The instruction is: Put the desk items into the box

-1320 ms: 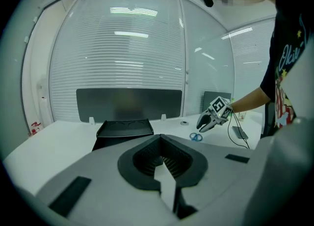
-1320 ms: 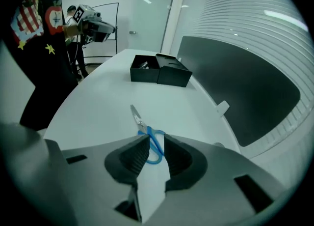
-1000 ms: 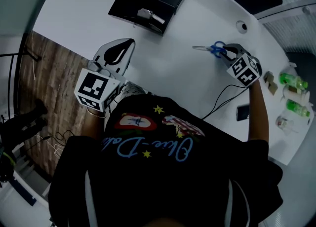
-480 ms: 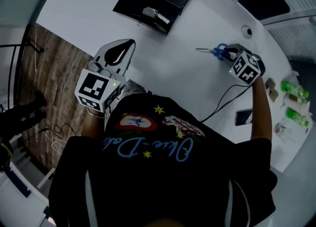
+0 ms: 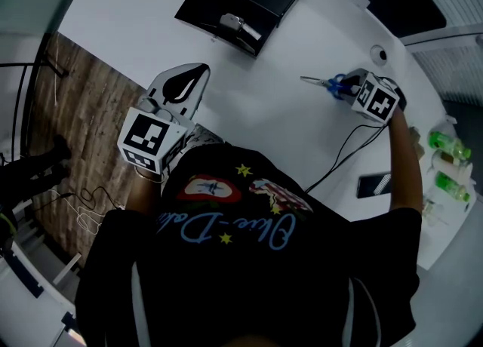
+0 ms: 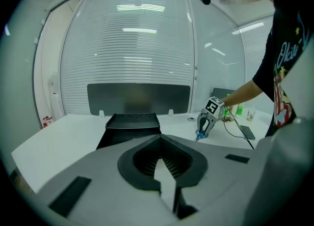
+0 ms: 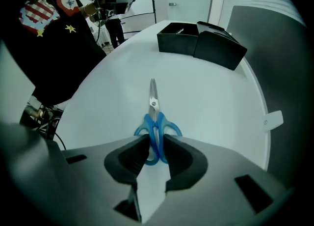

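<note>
Pointing steeply down, the right gripper (image 7: 156,144) stood unclenched, its jaws either side of the blue handles of the scissors (image 7: 153,114), which lay flat on the table (image 7: 211,102). Closing squarely near the pivot should have stopped the blades swinging. The box (image 7: 179,41) sat well beyond the blade tips. The left gripper (image 6: 164,166) stood empty, jaws apart.

Black star-printed T-shirt (image 5: 249,277); grey left tool (image 5: 189,78) and right tool (image 5: 346,86) bear marker cubes (image 5: 149,136).
</note>
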Available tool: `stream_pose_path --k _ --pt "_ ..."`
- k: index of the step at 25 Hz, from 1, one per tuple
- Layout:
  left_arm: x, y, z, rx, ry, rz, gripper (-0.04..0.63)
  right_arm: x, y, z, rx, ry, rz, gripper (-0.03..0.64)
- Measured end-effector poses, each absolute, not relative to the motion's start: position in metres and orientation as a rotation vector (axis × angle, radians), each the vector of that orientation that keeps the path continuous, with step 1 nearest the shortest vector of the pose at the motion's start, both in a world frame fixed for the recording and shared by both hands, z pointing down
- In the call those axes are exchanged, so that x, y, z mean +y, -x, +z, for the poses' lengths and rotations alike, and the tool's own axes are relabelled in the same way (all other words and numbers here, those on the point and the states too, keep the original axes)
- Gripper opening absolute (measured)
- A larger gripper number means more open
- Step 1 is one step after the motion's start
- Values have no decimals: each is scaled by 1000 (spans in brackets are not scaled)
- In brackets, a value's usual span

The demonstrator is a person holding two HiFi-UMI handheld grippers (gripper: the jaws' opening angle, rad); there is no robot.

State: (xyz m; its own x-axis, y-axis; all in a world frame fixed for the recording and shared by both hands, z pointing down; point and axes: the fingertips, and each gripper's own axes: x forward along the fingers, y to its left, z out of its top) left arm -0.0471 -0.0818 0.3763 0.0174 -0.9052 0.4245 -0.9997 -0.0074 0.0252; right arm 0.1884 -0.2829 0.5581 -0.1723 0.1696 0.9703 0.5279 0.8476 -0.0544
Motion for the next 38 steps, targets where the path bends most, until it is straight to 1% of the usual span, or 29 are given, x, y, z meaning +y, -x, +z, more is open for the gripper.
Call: stream_pose_path --k 16,27,38 --pt "-95 42 371 -1918 -2054 446 9 -275 -196 544 -1875 377 -381 91" --pt "-94 38 364 -1888 -2123 477 9 -266 -197 520 -2085 165 -244 91" --pt "-104 37 356 -1803 -2268 466 9 -249 -192 465 -2341 -130 -70 91"
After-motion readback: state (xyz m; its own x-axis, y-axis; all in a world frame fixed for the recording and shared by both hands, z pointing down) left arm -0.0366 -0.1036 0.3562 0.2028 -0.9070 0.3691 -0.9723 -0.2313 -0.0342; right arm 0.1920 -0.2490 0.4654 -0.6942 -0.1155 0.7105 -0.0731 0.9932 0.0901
